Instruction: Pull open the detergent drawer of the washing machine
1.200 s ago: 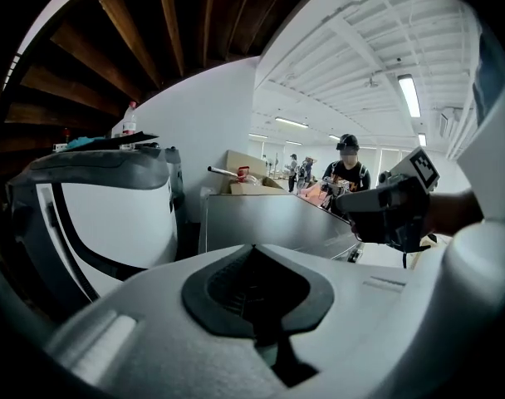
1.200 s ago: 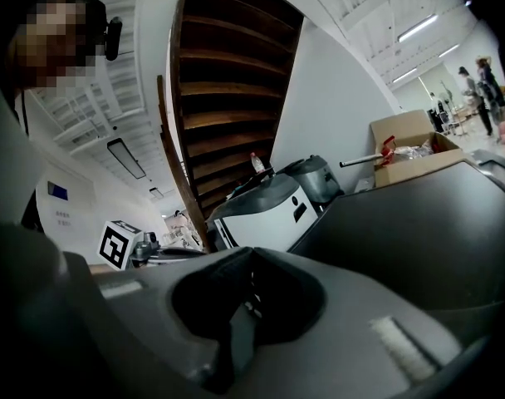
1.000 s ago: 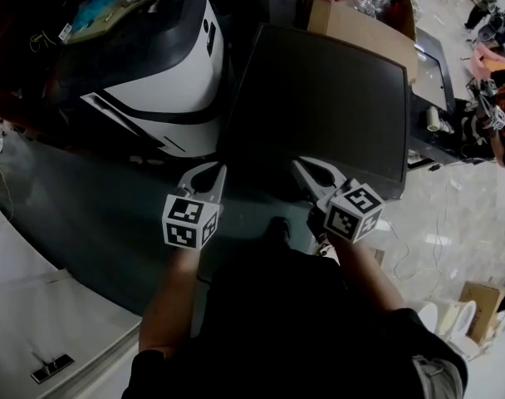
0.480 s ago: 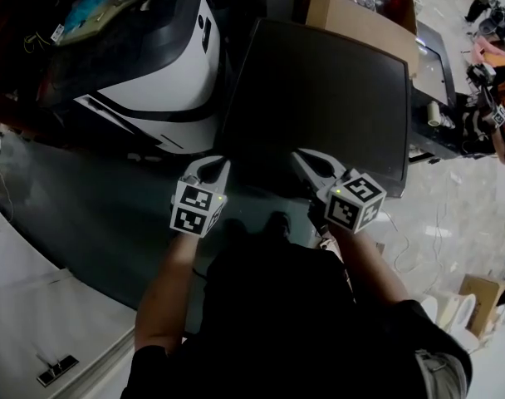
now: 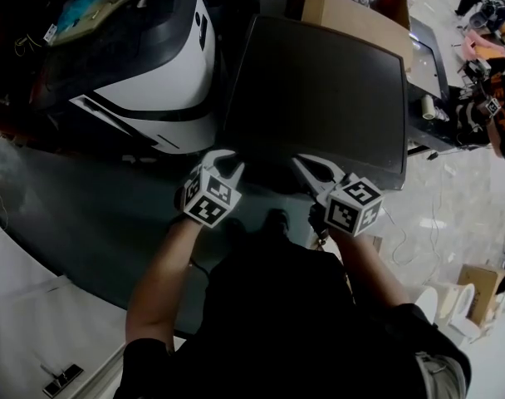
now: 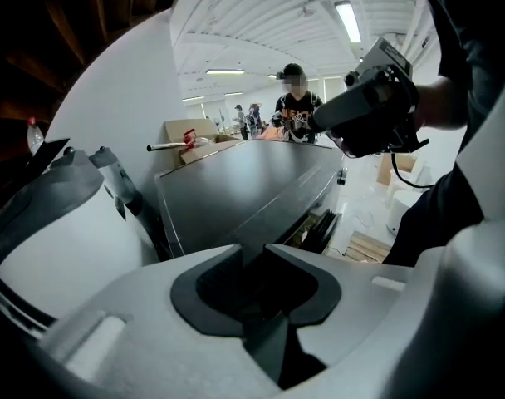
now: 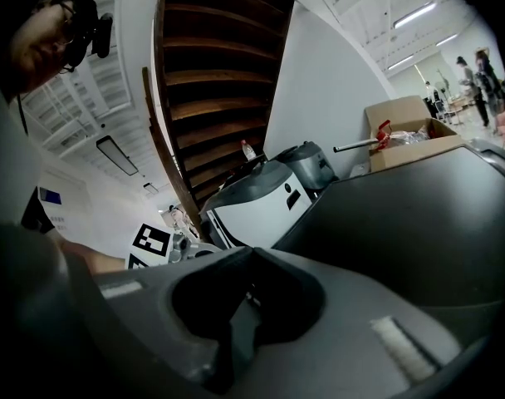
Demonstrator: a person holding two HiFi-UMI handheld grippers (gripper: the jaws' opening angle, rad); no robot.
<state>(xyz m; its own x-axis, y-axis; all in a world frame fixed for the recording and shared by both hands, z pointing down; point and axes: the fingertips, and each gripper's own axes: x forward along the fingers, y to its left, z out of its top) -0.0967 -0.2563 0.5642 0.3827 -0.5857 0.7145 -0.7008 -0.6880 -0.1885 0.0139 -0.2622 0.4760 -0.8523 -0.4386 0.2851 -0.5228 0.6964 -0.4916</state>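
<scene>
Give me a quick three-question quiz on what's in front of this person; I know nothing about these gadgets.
1. True or false: a cardboard box stands beyond the far edge of the dark-topped washing machine.
2. In the head view, what stands left of that machine? A) a white-and-black appliance B) a bicycle C) a bookshelf
3. Which gripper has its jaws apart?

Key:
1. True.
2. A.
3. The left gripper. Its jaws have just been opening, with nothing between them. The right gripper has its jaws together.
</scene>
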